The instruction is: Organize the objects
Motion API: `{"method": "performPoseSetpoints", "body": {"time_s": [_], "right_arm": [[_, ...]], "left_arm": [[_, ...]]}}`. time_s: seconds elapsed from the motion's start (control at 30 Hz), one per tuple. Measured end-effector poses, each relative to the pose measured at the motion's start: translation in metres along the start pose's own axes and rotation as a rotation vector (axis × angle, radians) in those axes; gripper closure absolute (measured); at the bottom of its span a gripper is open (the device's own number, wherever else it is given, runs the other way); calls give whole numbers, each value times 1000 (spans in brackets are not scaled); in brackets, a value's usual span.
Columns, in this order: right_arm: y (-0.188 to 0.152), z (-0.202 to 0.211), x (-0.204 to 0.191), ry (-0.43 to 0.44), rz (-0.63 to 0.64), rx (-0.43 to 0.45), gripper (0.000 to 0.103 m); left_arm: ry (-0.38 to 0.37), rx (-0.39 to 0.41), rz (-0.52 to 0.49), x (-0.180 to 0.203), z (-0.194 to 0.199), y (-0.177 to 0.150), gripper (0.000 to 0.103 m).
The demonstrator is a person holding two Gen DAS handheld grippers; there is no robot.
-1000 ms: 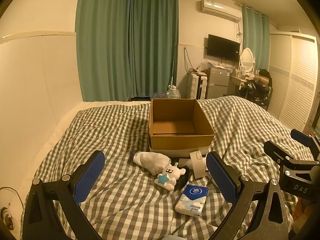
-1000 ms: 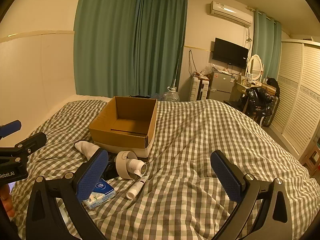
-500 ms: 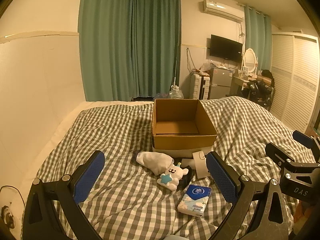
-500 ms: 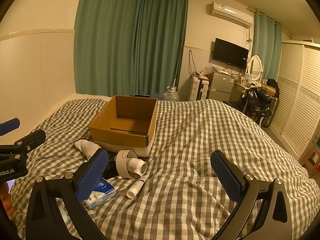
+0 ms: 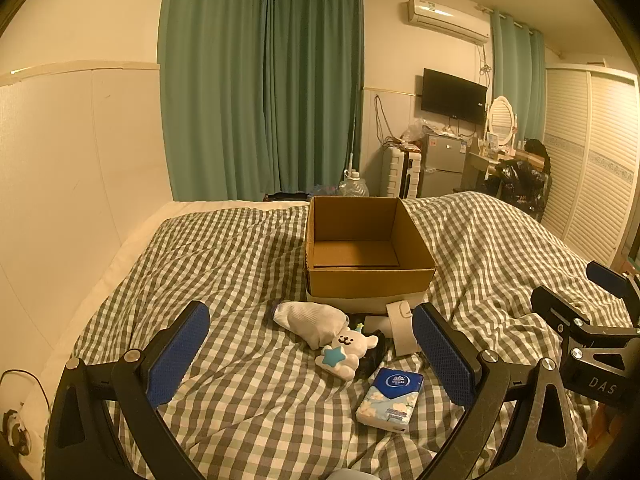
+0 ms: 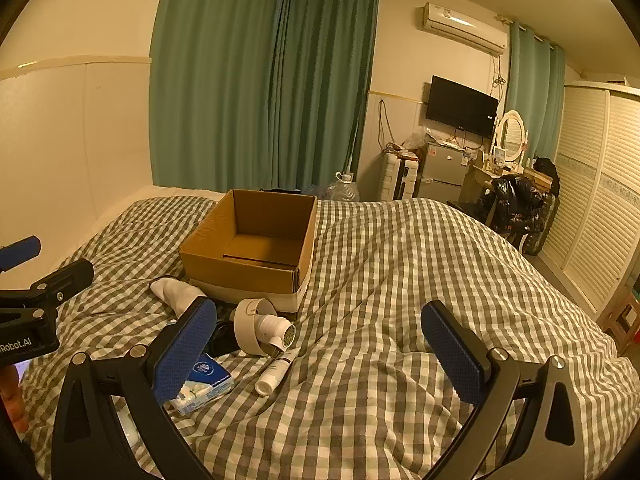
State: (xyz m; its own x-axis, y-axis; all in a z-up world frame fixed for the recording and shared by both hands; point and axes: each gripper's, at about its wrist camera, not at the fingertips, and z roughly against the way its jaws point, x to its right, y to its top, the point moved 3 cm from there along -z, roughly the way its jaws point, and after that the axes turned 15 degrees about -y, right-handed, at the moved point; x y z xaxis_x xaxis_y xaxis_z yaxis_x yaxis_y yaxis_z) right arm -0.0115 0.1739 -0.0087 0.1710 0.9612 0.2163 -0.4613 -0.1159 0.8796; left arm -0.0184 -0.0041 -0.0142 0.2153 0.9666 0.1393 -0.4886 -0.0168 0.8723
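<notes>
An open, empty cardboard box [image 5: 368,256] [image 6: 256,252] sits on the checked bed. In front of it lie a white sock [image 5: 310,320] [image 6: 176,292], a white bear toy with a blue star [image 5: 346,352], a tissue pack [image 5: 390,398] [image 6: 204,384], a white hair dryer [image 5: 400,326] [image 6: 260,326] and a white tube [image 6: 276,370]. My left gripper [image 5: 310,352] is open above the bed, just short of the toy. My right gripper [image 6: 320,348] is open, with the objects at its left finger.
The checked duvet [image 6: 400,300] covers the whole bed. A padded wall [image 5: 60,180] runs along the left. Green curtains [image 5: 272,92], a small fridge [image 6: 440,172], a TV and a dressing table stand beyond the foot. A slatted wardrobe [image 6: 592,208] is on the right.
Both views have shifted only slightly, with the left camera tilting up a little. The objects and the jaws stay as they were.
</notes>
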Motion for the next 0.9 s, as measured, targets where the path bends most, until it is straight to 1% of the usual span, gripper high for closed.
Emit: {"method": "performPoseSetpoints", "body": {"time_s": [0.9], "right_arm": [[2,4,-4,4,20,5,0]], "left_arm": [[-3,-5,5,1,3,1,0]]}}
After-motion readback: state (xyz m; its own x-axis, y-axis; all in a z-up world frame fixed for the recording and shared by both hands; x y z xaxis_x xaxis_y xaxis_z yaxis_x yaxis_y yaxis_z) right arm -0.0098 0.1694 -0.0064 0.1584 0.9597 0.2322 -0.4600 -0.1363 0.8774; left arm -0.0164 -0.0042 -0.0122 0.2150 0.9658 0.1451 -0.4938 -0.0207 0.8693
